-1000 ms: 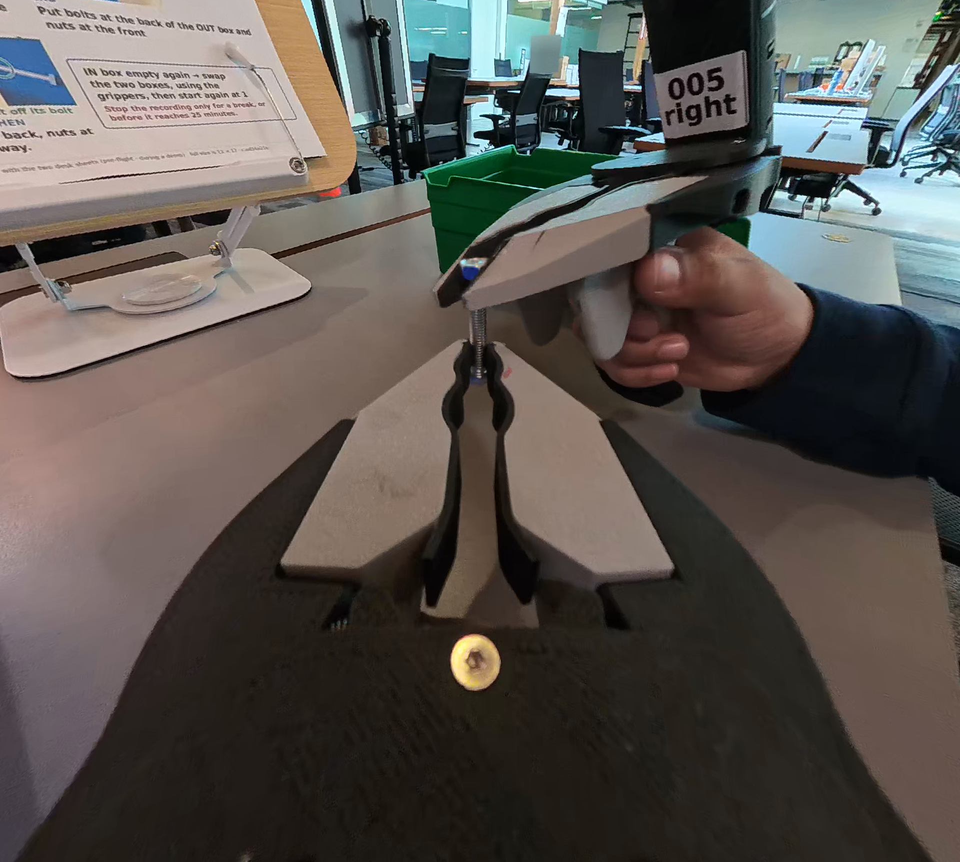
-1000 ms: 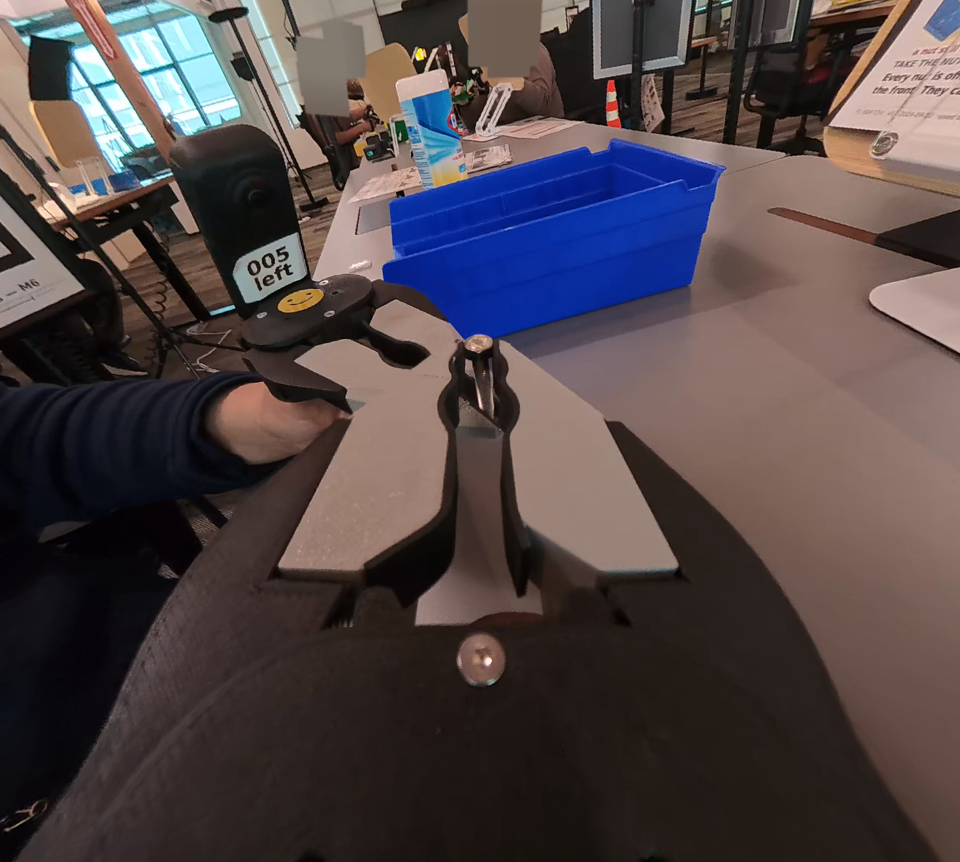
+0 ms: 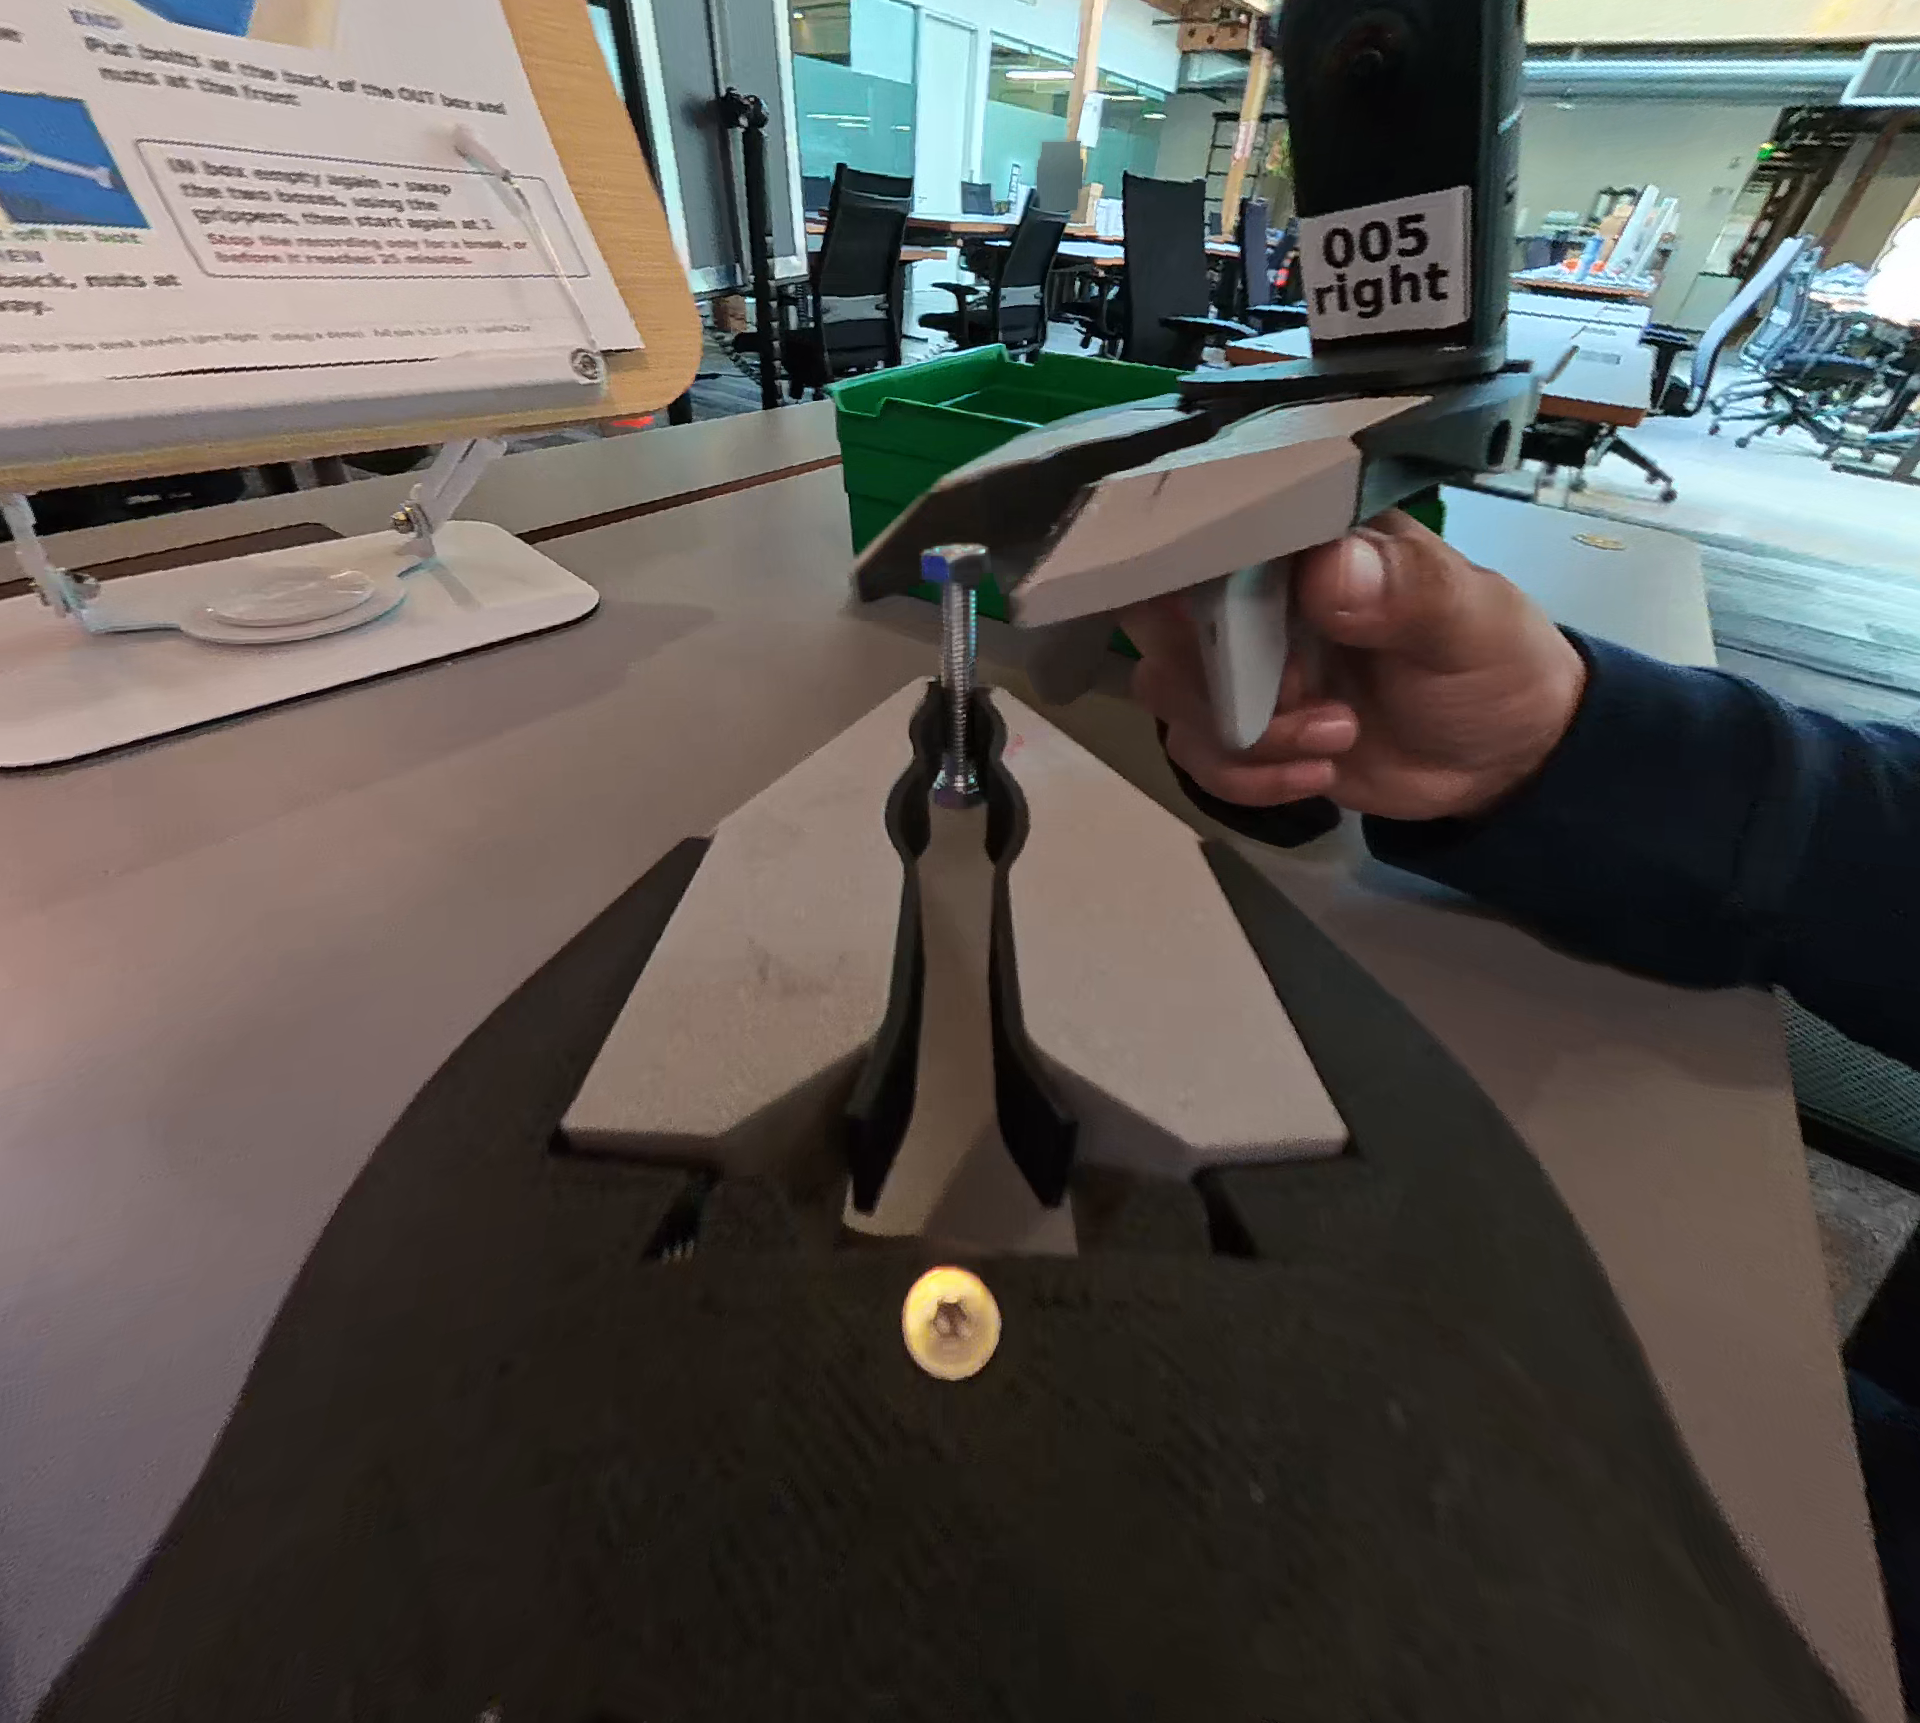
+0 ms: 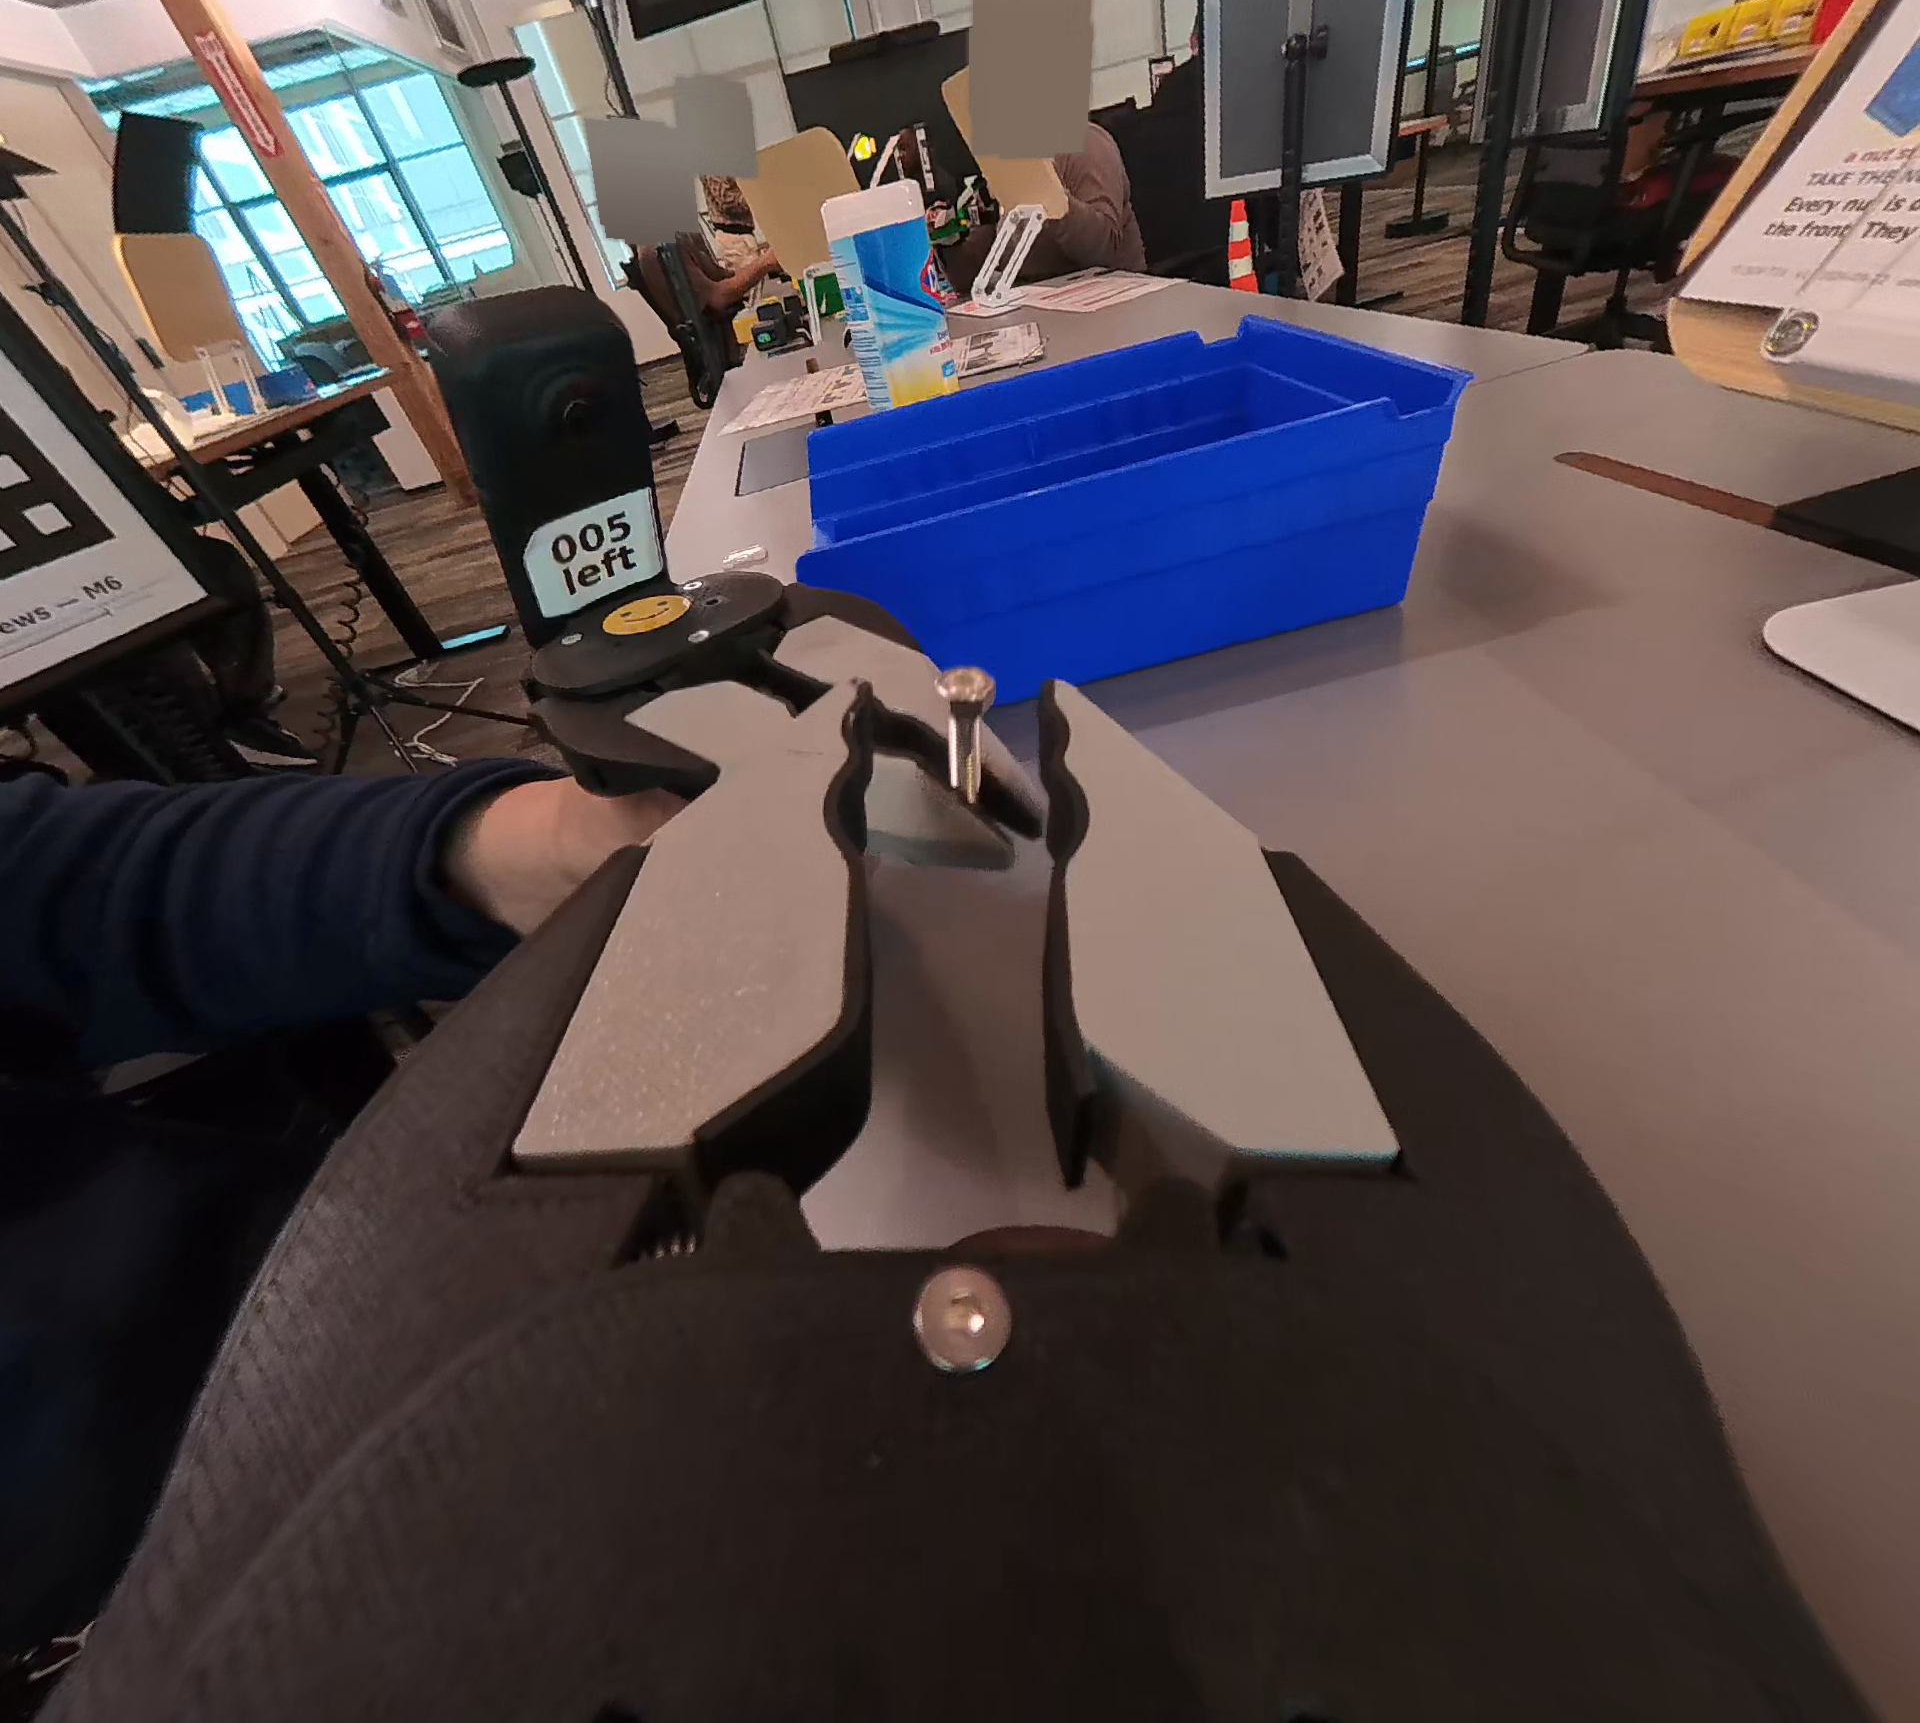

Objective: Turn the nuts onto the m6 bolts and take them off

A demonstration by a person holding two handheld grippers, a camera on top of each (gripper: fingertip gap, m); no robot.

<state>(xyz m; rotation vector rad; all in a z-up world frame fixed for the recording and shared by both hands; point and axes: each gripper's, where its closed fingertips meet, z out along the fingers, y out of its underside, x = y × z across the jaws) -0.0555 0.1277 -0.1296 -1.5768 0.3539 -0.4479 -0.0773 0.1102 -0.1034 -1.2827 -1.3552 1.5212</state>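
The left gripper (image 3: 954,774) is clamping narrow on the lower end of an upright bolt (image 3: 954,665), where a nut (image 3: 954,785) is sitting between the black pads. In the left wrist view, the bolt's hex head is pointing toward 12 o'clock, just clear of the tips of the right gripper (image 3: 935,556), which is reaching in from 2 o'clock with a hand (image 3: 1382,686) squeezing its white trigger. A green bin (image 3: 935,437) is standing behind it at 12 o'clock, and an instruction sheet on a stand (image 3: 260,146) is filling 10 o'clock.

In the right wrist view, the right gripper (image 4: 956,738) is standing wide, holding nothing, its 2 fingers (image 4: 727,894) flanking the bolt (image 4: 966,738) without touching it. The left gripper (image 4: 977,800) is coming in from 9 o'clock, its tips pinching the bolt's foot. A blue bin (image 4: 1122,520) is resting on the grey table (image 4: 1507,790) at 1 o'clock.

Judging by this, the step in hand is regripping between turns. Whether the nut is going on or coming off cannot be told. The next move calls for the right fingers closing squarely on the head, then twisting while the left claw is holding the nut firm.
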